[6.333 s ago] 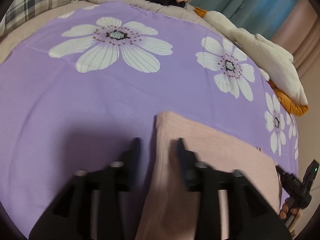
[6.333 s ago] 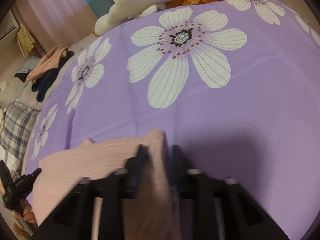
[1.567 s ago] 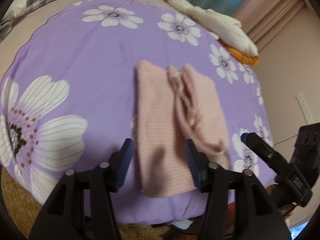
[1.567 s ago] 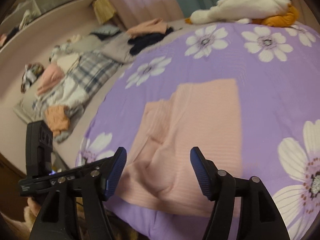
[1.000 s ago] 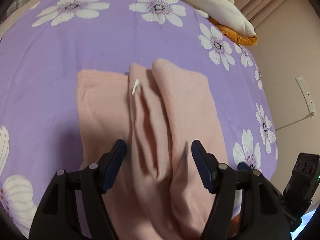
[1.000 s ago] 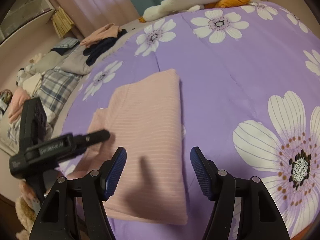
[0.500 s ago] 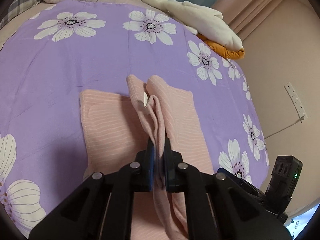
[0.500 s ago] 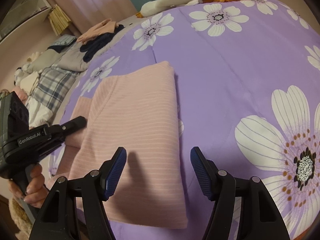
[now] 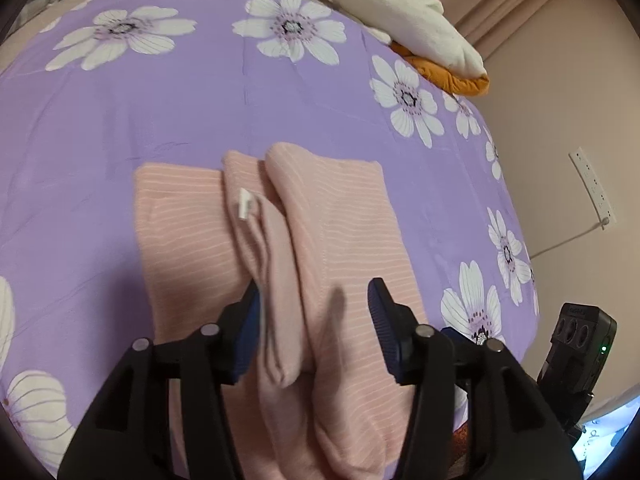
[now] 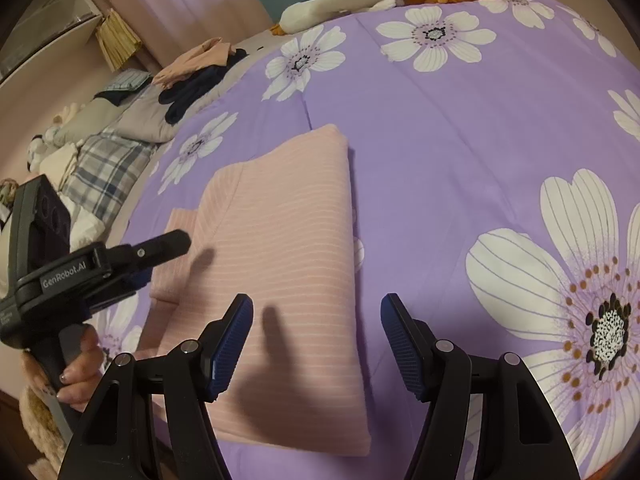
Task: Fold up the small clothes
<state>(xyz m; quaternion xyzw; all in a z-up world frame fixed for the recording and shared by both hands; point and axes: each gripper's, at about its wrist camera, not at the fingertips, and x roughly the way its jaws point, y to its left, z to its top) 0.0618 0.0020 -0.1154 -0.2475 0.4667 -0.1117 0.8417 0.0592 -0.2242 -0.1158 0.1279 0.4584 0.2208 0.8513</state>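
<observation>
A pink striped garment (image 9: pixel 192 240) lies folded on the purple flowered bedspread (image 9: pixel 120 112). Its top layer (image 9: pixel 344 232) is folded over, with a bunched ridge (image 9: pixel 276 272) and a white label (image 9: pixel 244 204) down the middle. My left gripper (image 9: pixel 314 304) is open just above the ridge at the garment's near end. In the right wrist view the garment (image 10: pixel 288 248) lies flat and my right gripper (image 10: pixel 316 316) is open above its near edge. The left gripper (image 10: pixel 160 248) shows there at the garment's left side.
A white and orange plush toy (image 9: pixel 384 12) lies at the far edge of the bed. Piles of clothes (image 10: pixel 200 68) and a plaid blanket (image 10: pixel 104 168) lie to the left. A wall with a socket (image 9: pixel 592 184) is to the right.
My left gripper was shut on the bunched ridge half a second ago and has now opened, letting it go. The right gripper stays open over the garment.
</observation>
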